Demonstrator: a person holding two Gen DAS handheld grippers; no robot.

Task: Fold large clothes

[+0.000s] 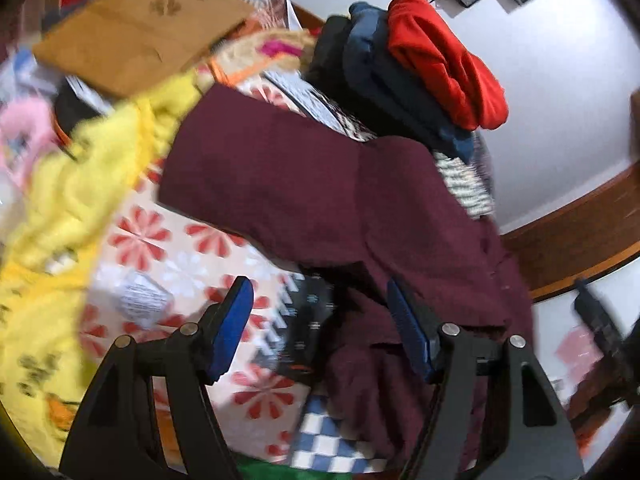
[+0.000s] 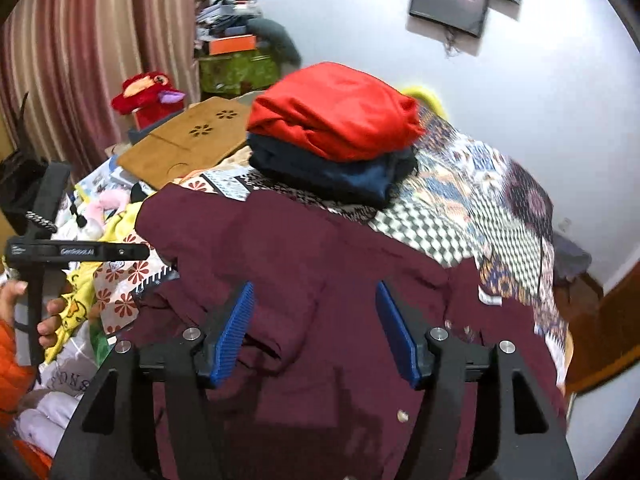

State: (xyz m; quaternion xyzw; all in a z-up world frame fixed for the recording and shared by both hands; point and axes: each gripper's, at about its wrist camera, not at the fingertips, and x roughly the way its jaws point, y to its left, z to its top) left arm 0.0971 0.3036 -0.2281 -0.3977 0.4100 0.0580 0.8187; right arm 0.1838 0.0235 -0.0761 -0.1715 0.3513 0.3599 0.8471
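A maroon garment [image 2: 320,264] lies spread over the bed [image 2: 472,184], and everything else crowds round it. Just behind the garment sits a stack of folded clothes [image 2: 340,140], a red piece on top of dark blue ones, soft and rounded at the folds. Left of the garment a yellow cloth [image 1: 80,184] lies bunched, fleecy in look, touching the garment's edge. Behind that cloth a flat wooden board [image 2: 188,140] with flower-shaped cut-outs rests tilted on the clutter, and a red plush toy [image 2: 148,96] stands further back by the striped curtain [image 2: 80,48]. A screen [image 2: 448,0] hangs on the pale wall beyond the stack. The bed cover is a busy patchwork: red flowers on white left of the garment, checks and dark medallions to its right.

The garment is a matte, woven cloth, wrinkled, with a folded part lying across its near half and a small pale button [image 2: 401,416] near its front edge.

The right claw [image 2: 316,332] hangs over the garment's near half, its ribbed blue pads spread, nothing pinched between them. The left claw [image 1: 320,328] is spread too, above the garment's left edge, gripping nothing. In the right view a hand [image 2: 44,312] at the garment's far left holds the left tool.
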